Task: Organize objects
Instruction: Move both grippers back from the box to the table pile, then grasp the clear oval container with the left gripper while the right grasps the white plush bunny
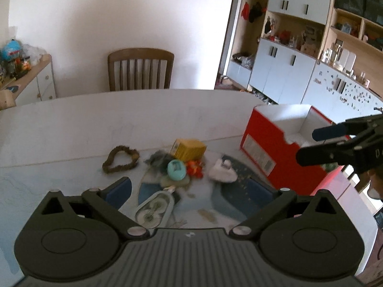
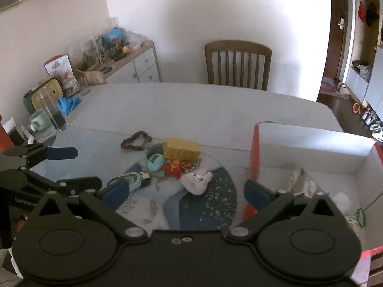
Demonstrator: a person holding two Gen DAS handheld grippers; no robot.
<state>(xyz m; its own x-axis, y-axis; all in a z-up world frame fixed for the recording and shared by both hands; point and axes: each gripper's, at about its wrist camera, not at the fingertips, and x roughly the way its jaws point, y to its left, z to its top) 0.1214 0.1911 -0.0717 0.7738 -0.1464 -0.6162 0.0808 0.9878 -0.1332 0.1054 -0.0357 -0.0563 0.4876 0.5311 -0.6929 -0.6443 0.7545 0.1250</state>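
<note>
**Left wrist view: both grippers empty above the pile**

Left gripper [image 1: 189,189] and right gripper [image 2: 186,191] stood wide, holding nothing. Small things, among them a yellow box [image 1: 189,148], teal case [image 1: 176,169] and white pouch [image 2: 196,182], lay mid-table, with the red box [image 2: 311,153] at the right edge. Picking looked next; crowded neighbours could hinder.

Box [image 2: 311,148]: red-and-white cardboard, matt. Left of box: fuzzy cloth toy [image 2: 196,183], yellow ribbed plastic block [image 2: 182,151]. Chair [image 2: 238,63] beyond: wood.
</note>
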